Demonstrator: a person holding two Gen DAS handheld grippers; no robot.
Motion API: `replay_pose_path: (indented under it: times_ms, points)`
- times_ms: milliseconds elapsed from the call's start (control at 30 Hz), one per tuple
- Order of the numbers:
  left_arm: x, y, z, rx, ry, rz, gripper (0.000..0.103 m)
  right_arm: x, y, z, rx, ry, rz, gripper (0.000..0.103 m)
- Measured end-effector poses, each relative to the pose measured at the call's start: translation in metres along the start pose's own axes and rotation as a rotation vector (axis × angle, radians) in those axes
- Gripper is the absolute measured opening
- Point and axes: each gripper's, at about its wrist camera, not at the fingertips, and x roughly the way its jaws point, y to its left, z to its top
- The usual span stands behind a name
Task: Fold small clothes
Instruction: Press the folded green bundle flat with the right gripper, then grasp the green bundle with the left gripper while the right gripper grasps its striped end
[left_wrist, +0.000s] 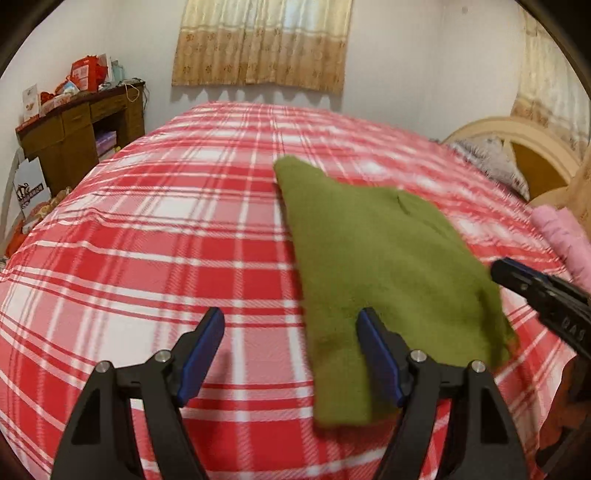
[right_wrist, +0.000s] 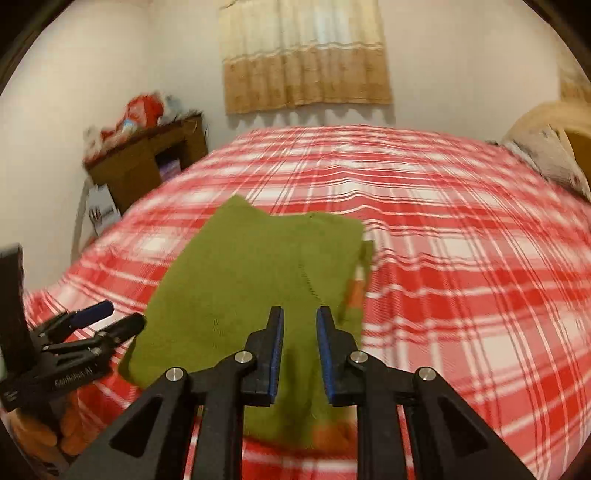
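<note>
A green garment (left_wrist: 373, 266) lies folded flat on the red-and-white plaid bed (left_wrist: 155, 251), near the edge closest to both cameras. The left gripper (left_wrist: 290, 321) hovers over the garment's left edge with its fingers (left_wrist: 207, 350) spread wide and nothing between them (one finger over bare plaid, the other over the green cloth). The right gripper (right_wrist: 299, 314) hangs above the garment's near right part with its fingers (right_wrist: 275, 350) drawn narrow, a slim gap showing green cloth below, and no fabric pinched.
</note>
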Motion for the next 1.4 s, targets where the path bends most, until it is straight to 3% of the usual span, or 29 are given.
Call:
replay_pose_path:
  times_ms: [100,267,467,700,800,1000,1067,1133,1233,1300,1400]
  points:
    - [0.003,-0.008,-0.007,0.009,0.003,0.035,0.077,0.034,-0.006,-0.008,0.004,0.077,-0.042,0.014]
    - [0.008,-0.015,-0.008,0.032,-0.001,0.086,0.082,0.040,-0.011,-0.009,0.008,0.022,-0.070,0.011]
    - [0.005,-0.024,-0.006,0.091,0.006,0.142,0.082,0.037,-0.017,-0.008,0.058,0.023,-0.046,0.010]
    - [-0.002,-0.018,-0.008,0.068,0.029,0.142,0.082,-0.009,-0.002,-0.031,0.068,0.003,-0.038,0.014]
    - [-0.005,-0.019,-0.010,0.072,0.035,0.153,0.082,-0.002,-0.003,-0.050,0.071,0.053,-0.030,0.014]
    - [-0.019,-0.013,-0.034,0.084,0.052,0.153,0.082,0.000,0.004,-0.061,0.037,0.019,-0.061,0.014]
    - [-0.023,-0.007,-0.044,0.077,0.064,0.139,0.088,-0.001,0.005,-0.063,0.032,0.006,-0.065,0.014]
    - [-0.018,-0.001,-0.057,0.082,0.124,0.144,0.092,-0.002,0.002,-0.063,0.043,-0.002,-0.053,0.014]
    - [-0.028,0.006,-0.062,0.083,0.095,0.118,0.092,-0.006,0.000,-0.064,0.069,0.000,-0.035,0.014]
    - [-0.031,0.012,-0.061,0.081,0.105,0.111,0.092,-0.012,-0.002,-0.068,0.094,0.008,-0.009,0.017]
    - [-0.036,0.025,-0.058,0.056,0.090,0.106,0.092,-0.027,-0.006,-0.075,0.135,0.022,0.042,0.035]
